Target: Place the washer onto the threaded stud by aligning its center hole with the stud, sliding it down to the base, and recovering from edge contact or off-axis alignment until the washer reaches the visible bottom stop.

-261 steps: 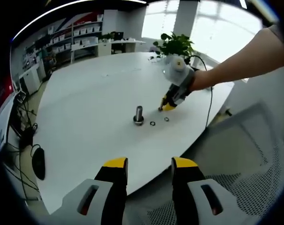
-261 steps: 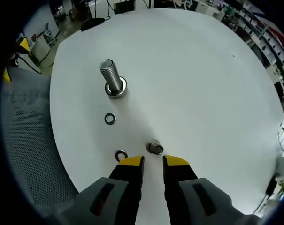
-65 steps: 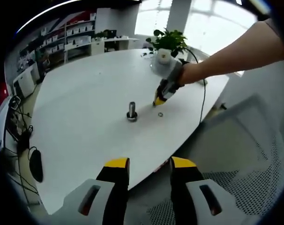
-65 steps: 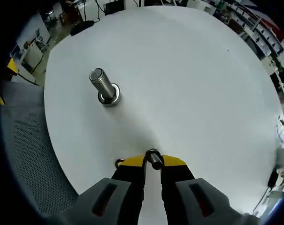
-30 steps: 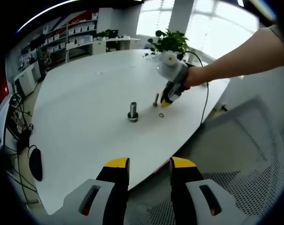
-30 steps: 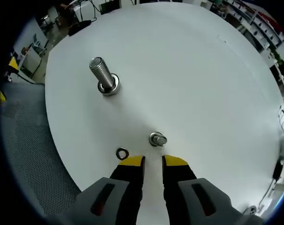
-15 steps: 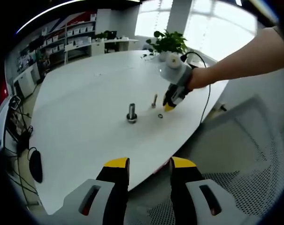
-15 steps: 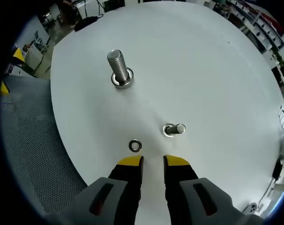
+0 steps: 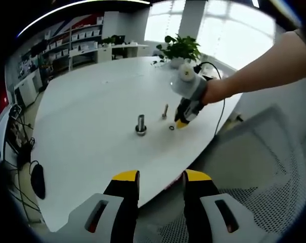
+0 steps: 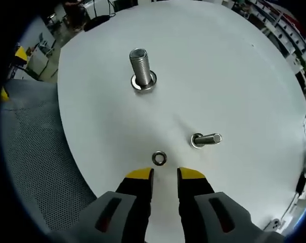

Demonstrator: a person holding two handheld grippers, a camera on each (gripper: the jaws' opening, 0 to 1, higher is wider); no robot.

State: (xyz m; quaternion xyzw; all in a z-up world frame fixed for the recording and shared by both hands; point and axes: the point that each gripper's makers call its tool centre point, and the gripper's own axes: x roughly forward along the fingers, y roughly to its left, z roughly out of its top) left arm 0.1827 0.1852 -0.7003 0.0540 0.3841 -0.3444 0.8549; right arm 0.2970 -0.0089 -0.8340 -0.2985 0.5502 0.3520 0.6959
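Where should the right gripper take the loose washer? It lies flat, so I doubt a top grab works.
Grip the washer across its outer rim, coming down from above with the right gripper: it lies flat on the table, so probably only the thin edge offers purchase.

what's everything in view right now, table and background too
large threaded stud: 1, silver, upright on the table, far from the right gripper
small bolt: 1, silver, standing on the table to the right of the washer
washer: 1, silver, flat on the table just ahead of the right gripper's jaws
table: 1, white, rounded
mesh chair: 1, grey-white, beside the table edge
potted plant: 1, green, far end of the table
shelving: white, in the background
right gripper: yellow-tipped jaws open, empty
left gripper: yellow-tipped jaws open, held off the table edge
person's arm: 1, holding the right gripper
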